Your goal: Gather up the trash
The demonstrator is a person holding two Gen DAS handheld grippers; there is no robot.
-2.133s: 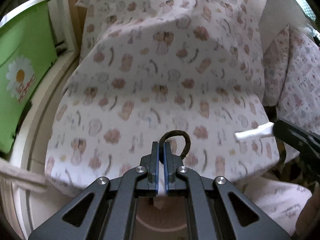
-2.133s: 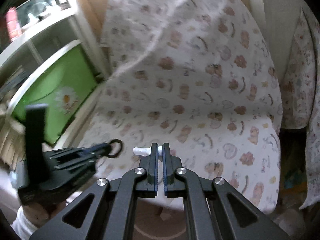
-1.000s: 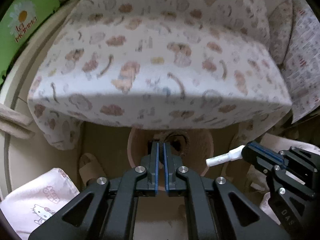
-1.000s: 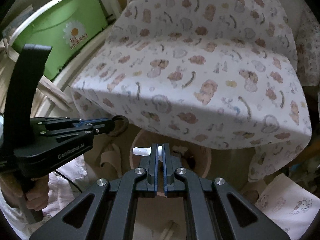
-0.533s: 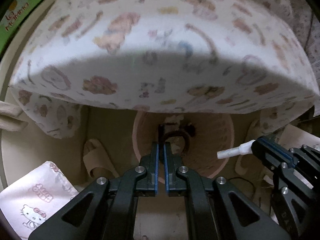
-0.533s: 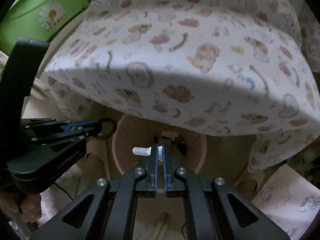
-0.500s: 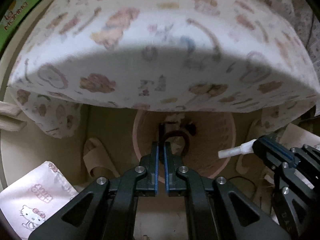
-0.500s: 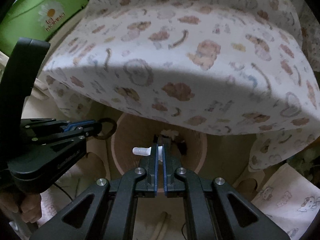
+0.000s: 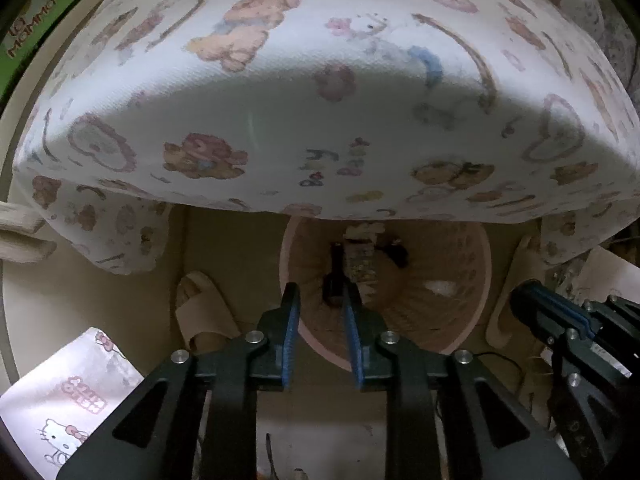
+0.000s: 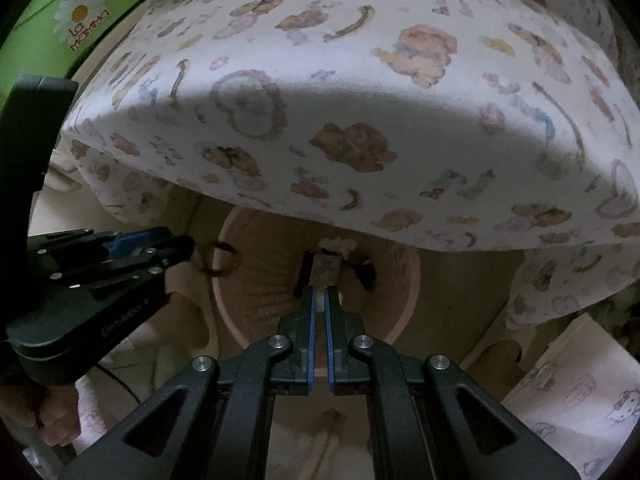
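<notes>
Left claw (image 9: pixel 319 312) just opening, empty; thin dark ring (image 10: pixel 224 258), blurred, by pink basket (image 10: pixel 400 312).

A home, likely a bedroom: a bed under a teddy-bear sheet (image 9: pixel 320 92), a pink wastebasket (image 9: pixel 472 312) tucked beside it, slippers (image 9: pixel 200 312) on the floor (cartoon-cat cloth (image 9: pixel 72 396) too).

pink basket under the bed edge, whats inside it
Inside the pink basket: a white scrap, a dark upright piece and a patterned wrapper. The printed bedsheet covers its far rim.
</notes>
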